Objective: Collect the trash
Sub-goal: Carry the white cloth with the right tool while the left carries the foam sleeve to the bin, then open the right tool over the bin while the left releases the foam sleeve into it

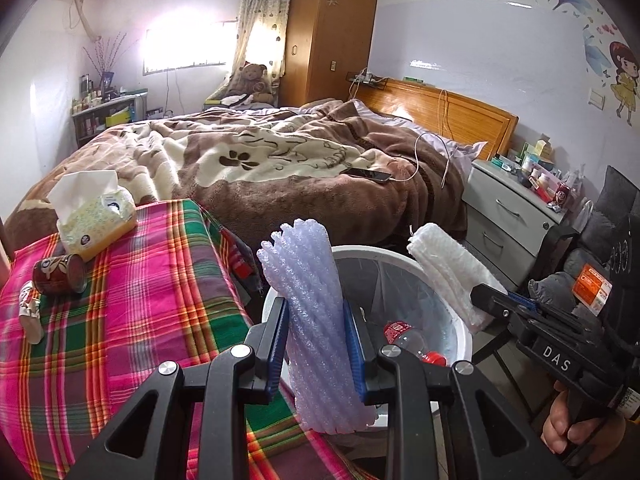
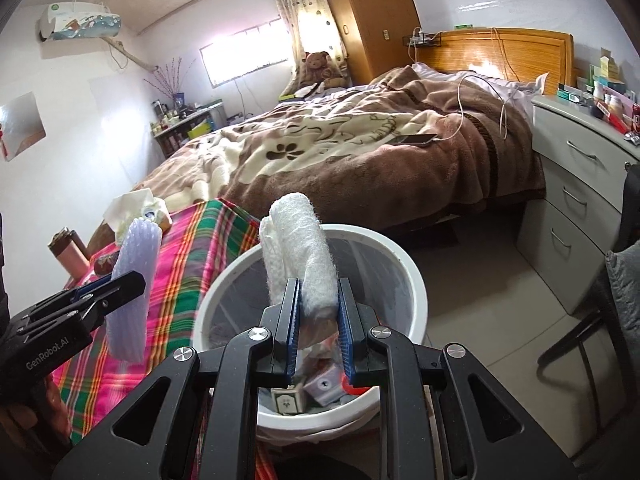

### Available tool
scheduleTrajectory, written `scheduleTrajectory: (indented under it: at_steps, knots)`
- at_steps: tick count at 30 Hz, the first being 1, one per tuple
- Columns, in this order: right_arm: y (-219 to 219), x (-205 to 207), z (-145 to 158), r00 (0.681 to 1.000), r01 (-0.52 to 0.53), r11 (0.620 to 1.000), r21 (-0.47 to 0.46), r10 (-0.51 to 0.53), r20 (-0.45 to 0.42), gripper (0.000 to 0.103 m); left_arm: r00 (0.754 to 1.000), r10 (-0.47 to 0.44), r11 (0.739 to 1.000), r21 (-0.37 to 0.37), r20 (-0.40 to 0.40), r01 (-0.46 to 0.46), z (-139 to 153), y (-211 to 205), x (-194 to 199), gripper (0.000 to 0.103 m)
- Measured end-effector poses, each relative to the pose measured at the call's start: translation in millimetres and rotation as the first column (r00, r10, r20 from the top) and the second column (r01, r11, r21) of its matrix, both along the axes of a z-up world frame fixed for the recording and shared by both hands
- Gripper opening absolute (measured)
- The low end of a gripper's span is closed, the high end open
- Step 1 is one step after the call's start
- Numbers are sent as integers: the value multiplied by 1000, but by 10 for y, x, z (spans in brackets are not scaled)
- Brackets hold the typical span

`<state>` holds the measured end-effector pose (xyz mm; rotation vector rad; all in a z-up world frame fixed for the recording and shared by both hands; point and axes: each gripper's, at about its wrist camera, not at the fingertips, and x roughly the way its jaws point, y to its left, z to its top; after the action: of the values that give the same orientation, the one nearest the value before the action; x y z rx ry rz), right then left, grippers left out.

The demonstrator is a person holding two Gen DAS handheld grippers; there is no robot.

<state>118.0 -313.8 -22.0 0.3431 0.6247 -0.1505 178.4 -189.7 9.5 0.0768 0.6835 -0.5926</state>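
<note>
The left gripper [image 1: 316, 348] has its fingers clenched on a roll of lilac foam netting [image 1: 312, 320], held upright at the near rim of the white trash bin [image 1: 466, 336]. The right gripper [image 2: 318, 332] grasps a folded white foam sheet [image 2: 304, 252] over that bin [image 2: 416, 280], where a plastic bottle [image 1: 412, 342] and small cartons [image 2: 286, 400] already lie. Beside the bin, the surface under a plaid cloth [image 1: 132, 300] carries a tissue pack [image 1: 94, 216] and a tipped brown can [image 1: 60, 274]. Beyond stand a bed with a brown blanket [image 1: 280, 160], a wooden wardrobe [image 1: 332, 36] and a grey nightstand [image 1: 508, 208].
</note>
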Motion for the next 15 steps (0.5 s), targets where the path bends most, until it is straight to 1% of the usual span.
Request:
scheduleTrajectory:
  at_steps: [6,11,15]
  knots:
    - [-57,66,-33,1000,6,1000,-11,-7,-30,18,1000,-18,1000,13,-21,18,-95,-143,96,28]
    - [-96,107,-88,998,11,1000,-17,-12,-57,19,999,-18,1000,17,-41,19,-161,-180,153,29]
    - [-100,141,-118,997,8,1000,-21,-9,-77,19,998,-21,1000,11,-52,21,-184,-183,196,34]
